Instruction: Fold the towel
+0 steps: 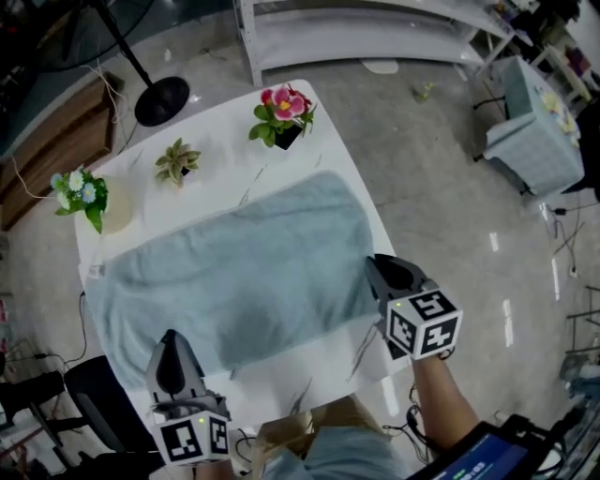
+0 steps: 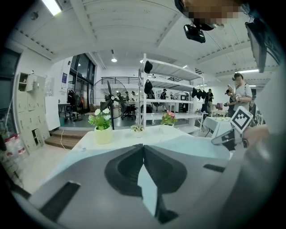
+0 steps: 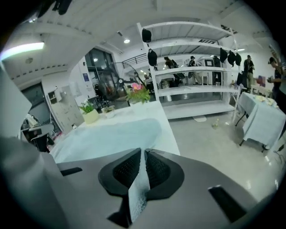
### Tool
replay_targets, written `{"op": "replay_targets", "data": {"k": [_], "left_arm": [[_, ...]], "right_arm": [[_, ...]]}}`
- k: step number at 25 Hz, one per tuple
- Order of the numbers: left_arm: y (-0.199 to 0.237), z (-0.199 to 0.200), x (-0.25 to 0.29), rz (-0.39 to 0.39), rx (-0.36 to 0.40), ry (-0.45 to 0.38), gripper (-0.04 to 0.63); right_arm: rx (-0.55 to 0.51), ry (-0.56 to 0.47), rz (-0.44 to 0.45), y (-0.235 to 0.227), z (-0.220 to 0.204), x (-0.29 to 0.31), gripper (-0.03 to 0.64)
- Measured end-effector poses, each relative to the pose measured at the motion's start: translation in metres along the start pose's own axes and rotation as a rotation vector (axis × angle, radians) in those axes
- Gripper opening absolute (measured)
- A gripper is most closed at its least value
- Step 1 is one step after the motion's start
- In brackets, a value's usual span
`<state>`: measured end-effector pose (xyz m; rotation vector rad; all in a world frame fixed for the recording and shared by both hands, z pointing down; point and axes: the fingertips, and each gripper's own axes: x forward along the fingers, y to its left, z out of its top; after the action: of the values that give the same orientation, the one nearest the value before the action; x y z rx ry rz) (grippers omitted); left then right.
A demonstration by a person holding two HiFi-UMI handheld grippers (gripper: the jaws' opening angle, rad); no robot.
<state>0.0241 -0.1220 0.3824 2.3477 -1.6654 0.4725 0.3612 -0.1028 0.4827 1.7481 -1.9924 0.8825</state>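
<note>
A pale blue towel (image 1: 234, 272) lies spread flat over the white table (image 1: 220, 122), its long side running left to right. My left gripper (image 1: 172, 339) sits at the towel's near left corner. In the left gripper view its jaws (image 2: 143, 146) are shut, with a strip of towel (image 2: 147, 188) pinched between them. My right gripper (image 1: 377, 264) is at the near right corner. Its jaws (image 3: 142, 151) are shut on a fold of the towel's edge (image 3: 139, 192). The remaining cloth (image 3: 111, 134) stretches away on the table.
Three potted plants stand along the far edge: pink flowers (image 1: 283, 111), a small succulent (image 1: 177, 161), and white and blue flowers (image 1: 89, 199). A fan base (image 1: 161, 99) and white shelving (image 1: 375, 28) stand beyond. A covered table (image 1: 534, 131) is at right, a black chair (image 1: 94, 398) near left.
</note>
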Motion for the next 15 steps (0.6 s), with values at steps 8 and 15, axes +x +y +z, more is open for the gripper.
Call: {"op": "replay_targets", "data": {"k": [8,15], "left_arm": [[0.04,0.017,-0.043,0.088,-0.026,-0.016,0.008],[0.103,0.006,-0.092,0.11,-0.09,-0.034,0.009]], "right_arm": [[-0.149,-0.097,0.036,0.073,0.071,-0.028,0.043],[-0.276,-0.149,0.071,0.176,0.099,-0.019,0.043]]}}
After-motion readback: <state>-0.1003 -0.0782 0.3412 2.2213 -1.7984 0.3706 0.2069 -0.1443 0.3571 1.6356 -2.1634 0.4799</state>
